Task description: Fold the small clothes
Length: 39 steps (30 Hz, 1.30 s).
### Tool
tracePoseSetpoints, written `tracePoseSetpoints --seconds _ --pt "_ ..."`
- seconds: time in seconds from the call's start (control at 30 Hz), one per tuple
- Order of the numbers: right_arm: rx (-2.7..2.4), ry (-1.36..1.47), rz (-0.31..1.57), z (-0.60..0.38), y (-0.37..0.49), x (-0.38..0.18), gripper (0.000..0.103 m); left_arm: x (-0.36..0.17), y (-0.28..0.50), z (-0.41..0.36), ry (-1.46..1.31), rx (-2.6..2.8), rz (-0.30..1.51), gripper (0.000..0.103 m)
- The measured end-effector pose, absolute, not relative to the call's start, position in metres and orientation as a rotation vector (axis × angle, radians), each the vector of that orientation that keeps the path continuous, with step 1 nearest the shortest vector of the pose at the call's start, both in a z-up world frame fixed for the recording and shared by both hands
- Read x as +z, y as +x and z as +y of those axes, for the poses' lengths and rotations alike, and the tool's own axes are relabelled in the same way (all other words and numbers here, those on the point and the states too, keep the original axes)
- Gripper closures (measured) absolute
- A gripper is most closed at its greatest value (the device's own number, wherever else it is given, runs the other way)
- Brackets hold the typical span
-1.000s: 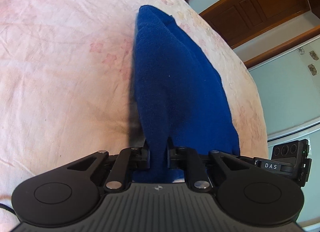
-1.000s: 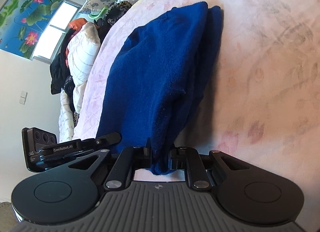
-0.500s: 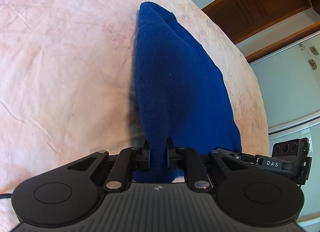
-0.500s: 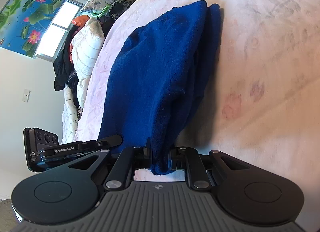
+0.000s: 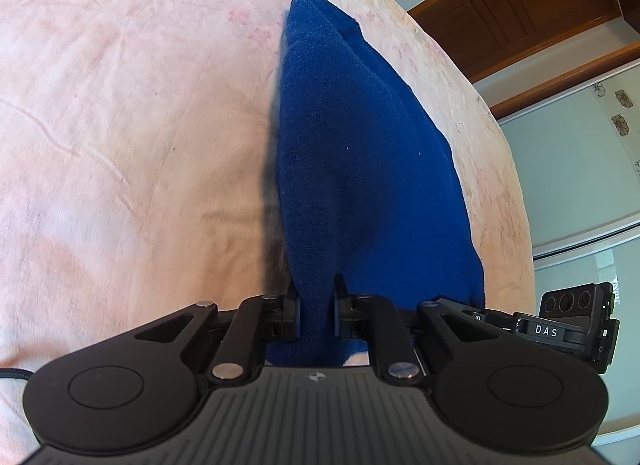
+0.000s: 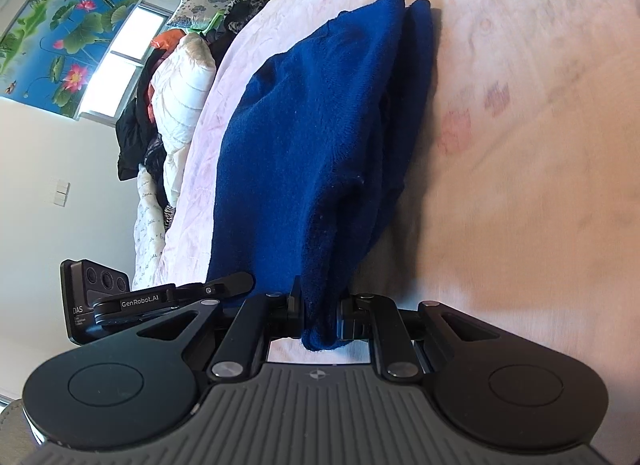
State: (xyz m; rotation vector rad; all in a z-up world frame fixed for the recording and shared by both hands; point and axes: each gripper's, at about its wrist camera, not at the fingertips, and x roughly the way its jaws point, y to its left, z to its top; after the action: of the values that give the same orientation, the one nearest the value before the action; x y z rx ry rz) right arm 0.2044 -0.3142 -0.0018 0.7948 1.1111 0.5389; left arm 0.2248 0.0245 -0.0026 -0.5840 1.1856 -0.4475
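The blue knit (image 5: pixel 360 169) lies stretched along the pink sheet (image 5: pixel 120 125), its near edge raised and pinched at two corners. The left gripper (image 5: pixel 316 315) and right gripper (image 6: pixel 320 315) are each clenched on that edge. To fold well, I would keep both corners level and taut, then lay them squarely on the far edge.

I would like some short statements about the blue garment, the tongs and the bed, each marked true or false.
1. Both tongs are shut on the dark blue knitted garment. True: left tongs, right tongs.
2. The garment lies on a bare wooden floor. False: it lies on a pale pink floral bedsheet.
3. The garment is spread out as one flat layer. False: it is folded in layers.
4. A pile of other clothes sits under the window. True.
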Motion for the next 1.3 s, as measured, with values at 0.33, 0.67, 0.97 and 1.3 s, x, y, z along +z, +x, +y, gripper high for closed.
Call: tracePoseSetpoints --seconds 0.33,0.67,0.97,1.3 --pt "0.548 0.790 1.106 -0.310 0.186 0.000 0.086 0.001 0.211 0.019 -0.536 -0.446 1.182 0.090" --pt "0.551 0.784 1.112 -0.307 0.174 -0.001 0.086 0.000 0.208 0.016 -0.507 -0.454 1.179 0.090" --pt "0.549 0.784 1.114 -0.303 0.173 -0.003 0.086 -0.001 0.208 0.012 -0.490 -0.454 1.174 0.090" --pt "0.515 0.797 1.125 -0.303 0.173 -0.014 0.084 -0.009 0.212 0.011 -0.503 -0.446 1.170 0.088"
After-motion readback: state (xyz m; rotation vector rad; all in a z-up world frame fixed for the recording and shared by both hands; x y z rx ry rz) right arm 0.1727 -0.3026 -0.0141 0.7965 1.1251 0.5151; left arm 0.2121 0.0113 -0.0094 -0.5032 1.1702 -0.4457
